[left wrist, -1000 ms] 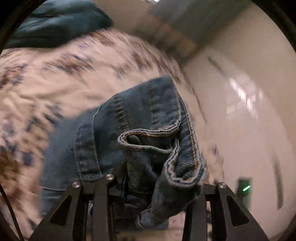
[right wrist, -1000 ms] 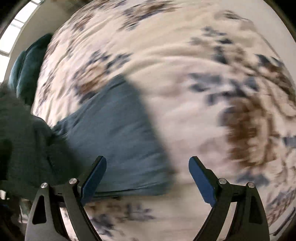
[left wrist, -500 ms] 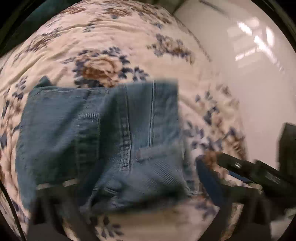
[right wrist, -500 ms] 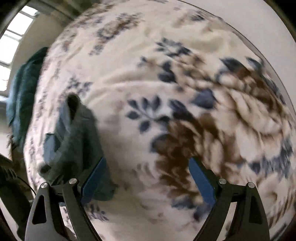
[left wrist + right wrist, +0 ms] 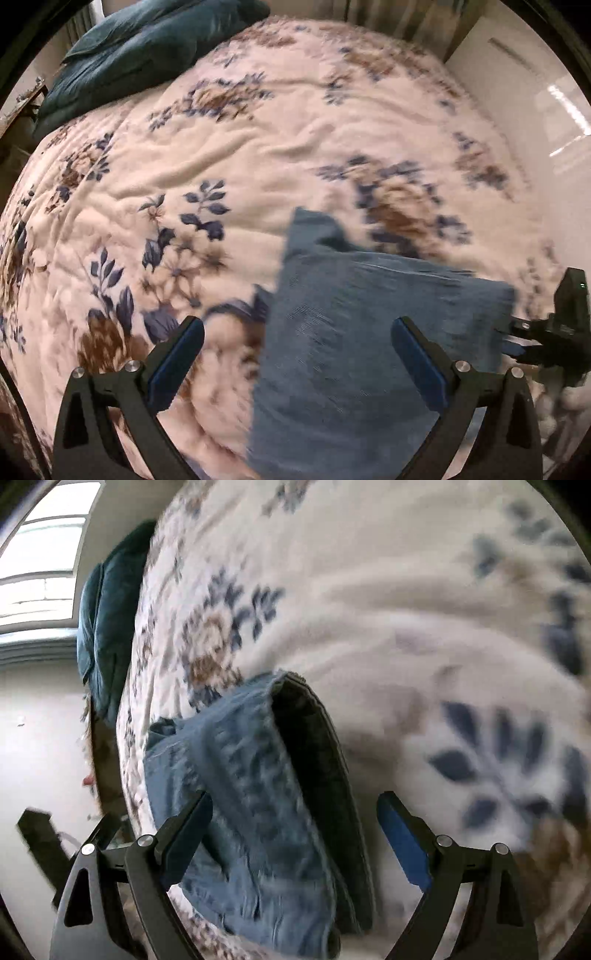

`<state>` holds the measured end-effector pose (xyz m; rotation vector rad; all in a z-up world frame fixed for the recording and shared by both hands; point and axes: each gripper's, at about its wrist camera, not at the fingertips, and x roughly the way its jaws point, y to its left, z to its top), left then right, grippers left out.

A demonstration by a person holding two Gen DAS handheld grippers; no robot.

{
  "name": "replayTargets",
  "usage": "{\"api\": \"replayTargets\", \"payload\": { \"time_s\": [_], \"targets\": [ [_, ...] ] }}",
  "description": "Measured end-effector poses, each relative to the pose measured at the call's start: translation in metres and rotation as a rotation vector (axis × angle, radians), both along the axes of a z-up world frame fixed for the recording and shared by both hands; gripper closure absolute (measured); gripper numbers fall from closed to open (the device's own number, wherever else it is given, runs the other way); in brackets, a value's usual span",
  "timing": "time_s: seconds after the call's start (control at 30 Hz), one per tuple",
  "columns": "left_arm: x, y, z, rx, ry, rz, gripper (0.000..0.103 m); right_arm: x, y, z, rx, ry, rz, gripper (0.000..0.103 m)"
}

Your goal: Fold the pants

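Pants (image 5: pixel 362 332) folded, long axis running away from wide-open, empty jaws of both grippers.

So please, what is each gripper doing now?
Left gripper: open, holding nothing, over the folded blue denim pants.
Right gripper: open, holding nothing.
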<state>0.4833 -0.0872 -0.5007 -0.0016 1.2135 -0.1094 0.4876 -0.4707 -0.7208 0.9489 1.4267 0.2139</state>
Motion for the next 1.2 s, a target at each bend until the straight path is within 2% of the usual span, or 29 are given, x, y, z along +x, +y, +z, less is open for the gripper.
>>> {"api": "replayTargets", "payload": {
  "time_s": [0.07,0.1,0.13,0.2,0.27,0.3,0.37,0.43,0.47,0.53,0.57,0.6,0.63,0.73,0.8,0.83,0.9,0.97,1.0,1.03,1.1,1.2],
  "targets": [
    [0.011,0.005,-0.013,0.004,0.017,0.008,0.0,0.004,0.007,0.002,-0.006,-0.022,0.008,0.034],
    [0.014,0.008,-0.017,0.001,0.024,0.01,0.0,0.003,0.011,0.011,-0.057,-0.037,0.026,0.068],
    [0.016,0.01,-0.018,-0.008,0.031,0.015,0.0,-0.001,0.015,0.029,-0.12,-0.07,0.036,0.076],
    [0.018,0.013,-0.018,-0.043,0.044,0.026,0.0,-0.011,0.012,0.05,-0.138,-0.116,0.016,0.08],
    [0.019,0.018,-0.014,-0.08,0.038,0.05,0.0,-0.023,0.008,0.059,-0.218,-0.121,-0.004,0.081],
    [0.02,0.022,-0.011,-0.11,0.025,0.072,0.0,-0.025,0.007,0.054,-0.243,-0.099,0.003,0.081],
    [0.023,0.03,-0.007,-0.151,-0.005,0.134,0.0,-0.025,0.002,0.034,-0.192,-0.029,-0.019,0.081],
    [0.029,0.04,-0.004,-0.237,-0.032,0.19,0.0,-0.021,-0.005,0.025,-0.147,0.02,-0.05,0.071],
    [0.032,0.041,-0.004,-0.251,-0.02,0.192,0.0,-0.02,-0.007,0.026,-0.143,0.028,-0.061,0.067],
    [0.047,0.038,-0.007,-0.241,0.039,0.179,0.0,-0.022,-0.014,0.033,-0.129,-0.001,-0.095,0.049],
    [0.054,0.036,-0.007,-0.243,0.052,0.171,0.0,-0.023,-0.015,0.034,-0.115,-0.008,-0.105,0.043],
    [0.061,0.033,-0.007,-0.245,0.057,0.164,0.0,-0.023,-0.015,0.031,-0.098,-0.001,-0.11,0.032],
    [0.07,0.029,-0.01,-0.234,0.079,0.15,0.0,-0.023,-0.014,0.025,-0.08,0.018,-0.111,0.031],
    [0.104,0.008,-0.037,-0.201,0.222,0.043,0.0,-0.012,-0.007,0.007,-0.082,0.051,-0.076,0.031],
    [0.119,-0.009,-0.058,-0.176,0.316,-0.047,0.003,-0.005,-0.003,0.007,-0.114,0.042,-0.052,0.034],
    [0.123,-0.017,-0.066,-0.156,0.348,-0.085,0.009,-0.002,-0.002,0.01,-0.122,0.026,-0.045,0.042],
    [0.125,-0.029,-0.073,-0.113,0.341,-0.154,0.043,0.002,0.001,0.018,-0.15,-0.001,-0.011,0.054],
    [0.119,-0.042,-0.075,-0.055,0.303,-0.231,0.063,0.004,0.004,0.027,-0.215,-0.029,0.023,0.068],
    [0.117,-0.042,-0.074,-0.037,0.279,-0.237,0.068,0.004,0.006,0.034,-0.241,-0.055,0.033,0.076],
    [0.116,-0.038,-0.073,-0.041,0.26,-0.223,0.07,0.002,0.005,0.04,-0.251,-0.081,0.036,0.081],
    [0.117,-0.02,-0.073,-0.107,0.242,-0.141,0.073,-0.001,0.006,0.058,-0.272,-0.16,0.037,0.085],
    [0.124,0.016,-0.089,-0.236,0.289,0.039,0.072,0.003,0.013,0.074,-0.328,-0.236,0.047,0.086]
  ]
}}
